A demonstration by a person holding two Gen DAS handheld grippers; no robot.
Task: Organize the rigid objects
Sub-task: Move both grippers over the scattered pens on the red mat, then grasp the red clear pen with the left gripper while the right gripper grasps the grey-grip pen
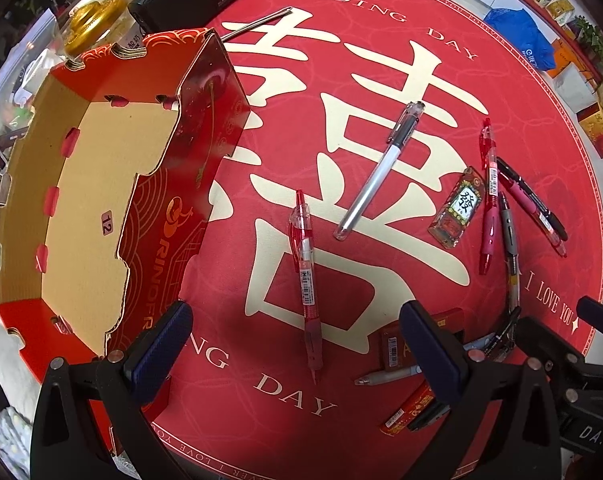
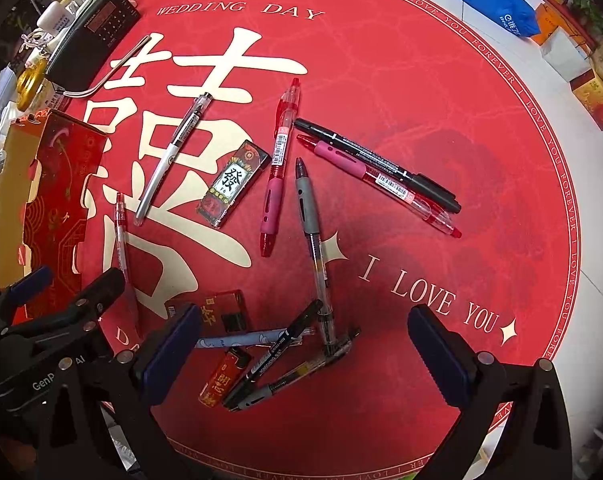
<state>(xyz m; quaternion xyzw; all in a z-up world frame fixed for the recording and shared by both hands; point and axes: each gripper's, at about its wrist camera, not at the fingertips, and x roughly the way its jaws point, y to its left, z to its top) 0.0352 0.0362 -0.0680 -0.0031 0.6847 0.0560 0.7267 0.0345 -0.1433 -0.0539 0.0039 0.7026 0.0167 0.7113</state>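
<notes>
Task barely starting: box (image 1: 101,200) sitting empty, pens (image 2: 289,152) lying scattered across mat (image 2: 441,100); left gripper (image 1: 297,344) and right gripper (image 2: 301,344) both hovering spread, gripping nothing.

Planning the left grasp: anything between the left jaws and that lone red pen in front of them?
Nothing visible. The red pen lies alone on the mat, with the open left gripper right over its tip.

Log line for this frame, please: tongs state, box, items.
left tongs: open, empty | right tongs: open, empty | box: empty | pens, lighters: loose on mat
</notes>
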